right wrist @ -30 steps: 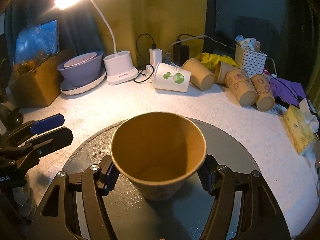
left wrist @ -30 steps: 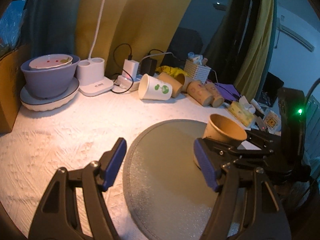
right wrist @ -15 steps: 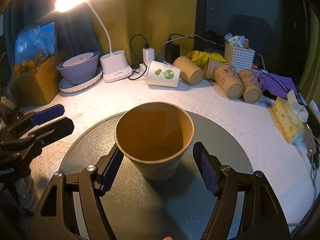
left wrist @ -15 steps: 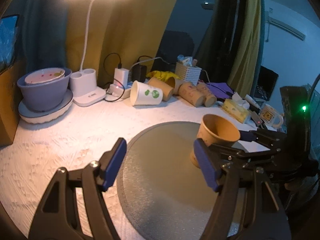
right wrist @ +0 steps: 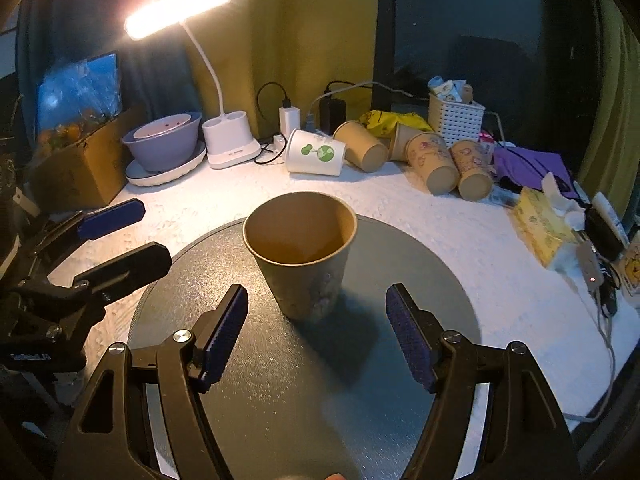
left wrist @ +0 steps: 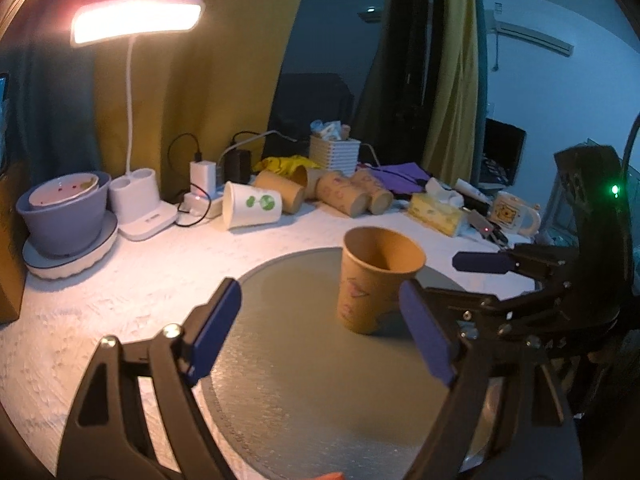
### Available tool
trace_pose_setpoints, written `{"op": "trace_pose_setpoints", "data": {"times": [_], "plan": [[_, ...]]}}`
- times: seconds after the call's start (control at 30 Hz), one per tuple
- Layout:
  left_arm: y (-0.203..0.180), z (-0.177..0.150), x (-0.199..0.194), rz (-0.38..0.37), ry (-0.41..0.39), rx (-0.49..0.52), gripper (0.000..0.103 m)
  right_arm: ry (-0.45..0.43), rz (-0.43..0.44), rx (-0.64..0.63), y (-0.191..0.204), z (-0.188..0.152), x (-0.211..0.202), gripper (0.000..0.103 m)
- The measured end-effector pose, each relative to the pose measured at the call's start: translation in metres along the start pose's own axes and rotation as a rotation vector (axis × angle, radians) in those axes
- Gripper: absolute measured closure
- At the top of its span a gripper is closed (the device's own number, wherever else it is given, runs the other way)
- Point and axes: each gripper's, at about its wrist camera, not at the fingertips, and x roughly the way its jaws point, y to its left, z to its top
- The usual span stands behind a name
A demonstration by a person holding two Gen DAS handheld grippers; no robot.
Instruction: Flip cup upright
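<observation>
A brown paper cup stands upright, mouth up, on a round grey mat; it also shows in the left wrist view. My right gripper is open and empty, drawn back just short of the cup, fingers apart on either side of it. It shows from the side in the left wrist view. My left gripper is open and empty, over the mat to the cup's left; it shows at the left of the right wrist view.
Several paper cups lie on their sides at the back, one white with a green print. A lit desk lamp, a purple bowl on a plate, a cardboard box, a white basket and a tissue pack ring the table.
My right gripper opened, let go of the cup and drew back. The cup stays upright on the mat. My left gripper rose and pulled back a little.
</observation>
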Motion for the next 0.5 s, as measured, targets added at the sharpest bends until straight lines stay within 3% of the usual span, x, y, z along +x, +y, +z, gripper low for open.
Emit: {"op": "trace_pose_setpoints", "data": {"times": [0.13,0.27,0.5], "plan": [[-0.005,0.001,-0.006,-0.004,-0.014,0.008,0.02,-0.023,-0.018,0.008,-0.004,-0.001,-0.014,0.028],[-0.011,0.005,-0.015,-0.017,-0.034,0.023,0.011,-0.055,-0.032,0.006,-0.007,-0.002,-0.03,0.028],[-0.02,0.011,-0.029,-0.032,-0.078,0.058,0.011,-0.099,-0.036,0.001,-0.007,0.0,-0.049,0.028]]}}
